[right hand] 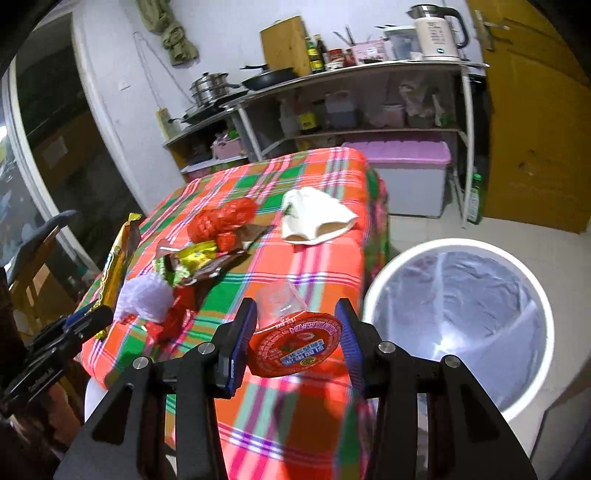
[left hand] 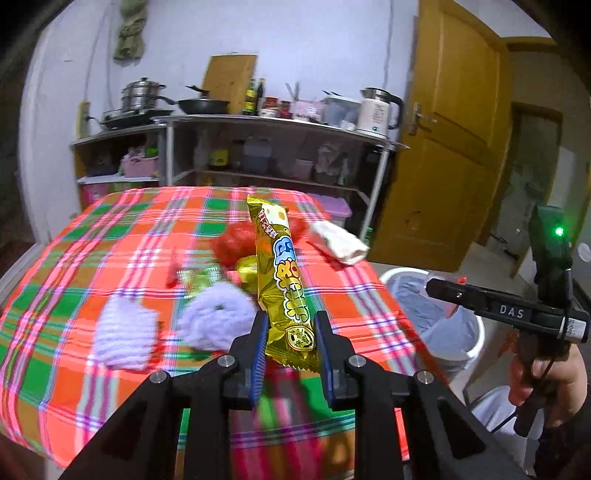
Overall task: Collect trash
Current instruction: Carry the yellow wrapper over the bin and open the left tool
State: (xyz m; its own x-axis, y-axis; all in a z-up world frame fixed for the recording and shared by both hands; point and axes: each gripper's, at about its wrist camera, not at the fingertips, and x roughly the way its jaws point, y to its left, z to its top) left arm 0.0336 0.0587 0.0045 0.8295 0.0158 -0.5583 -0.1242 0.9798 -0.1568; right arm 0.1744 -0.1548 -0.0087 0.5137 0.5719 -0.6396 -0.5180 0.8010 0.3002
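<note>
My left gripper (left hand: 290, 321) is shut on a long gold snack wrapper (left hand: 280, 273), which stands up between the blue pads above the plaid-covered table (left hand: 92, 258). My right gripper (right hand: 295, 314) is shut on a clear jelly cup with a red foil lid (right hand: 295, 345), held over the table's near right corner. The white bin with a grey liner (right hand: 373, 295) stands just right of it on the floor. On the cloth lie white tissue wads (left hand: 218, 317), a red net (right hand: 221, 218), green and brown wrappers (right hand: 195, 262) and a cream paper bag (right hand: 314, 218).
Behind the table a metal shelf (right hand: 369, 68) carries pots, a pan, bottles and a kettle (right hand: 437, 33). A purple-lidded box (right hand: 402, 158) and a green bottle (right hand: 474, 199) stand on the floor beside the wooden door (right hand: 535, 129). A hand (left hand: 554, 384) holds the right gripper.
</note>
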